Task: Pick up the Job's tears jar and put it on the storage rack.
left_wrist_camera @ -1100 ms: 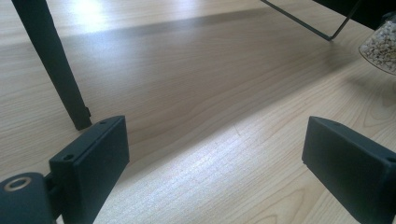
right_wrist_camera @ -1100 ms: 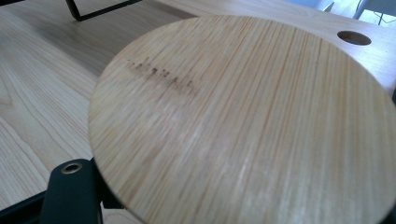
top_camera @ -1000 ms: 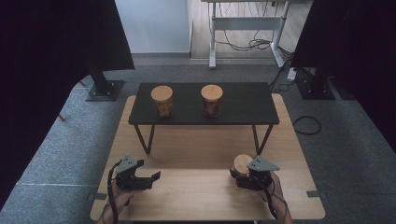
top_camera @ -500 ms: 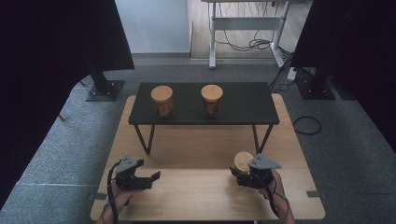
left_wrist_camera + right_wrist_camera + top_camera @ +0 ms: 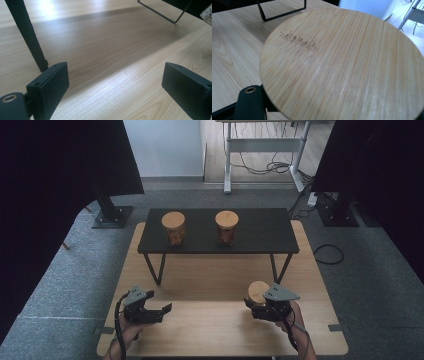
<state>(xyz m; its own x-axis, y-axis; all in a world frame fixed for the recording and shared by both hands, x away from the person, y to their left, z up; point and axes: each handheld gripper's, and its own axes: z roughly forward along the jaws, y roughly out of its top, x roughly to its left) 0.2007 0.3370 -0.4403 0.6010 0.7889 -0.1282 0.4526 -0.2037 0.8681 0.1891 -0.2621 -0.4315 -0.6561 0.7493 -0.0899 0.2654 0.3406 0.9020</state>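
Note:
A jar with a round bamboo lid [image 5: 258, 291] stands on the wooden table [image 5: 210, 330] at the front right. My right gripper [image 5: 255, 305] is at its near side, shut on the jar. In the right gripper view the lid [image 5: 344, 65] covers the jaws. My left gripper [image 5: 164, 312] rests at the front left, pointing right, open with nothing between its fingers [image 5: 47, 85]. Two more jars with bamboo lids, one [image 5: 173, 227] on the left and one [image 5: 226, 226] on the right, stand on the low black shelf [image 5: 265, 232].
The black shelf stands on thin metal legs [image 5: 152, 267] across the back of the wooden table. One leg [image 5: 27, 37] rises close to my left gripper. Grey carpet surrounds the table, with black stands and a desk frame [image 5: 260, 155] beyond.

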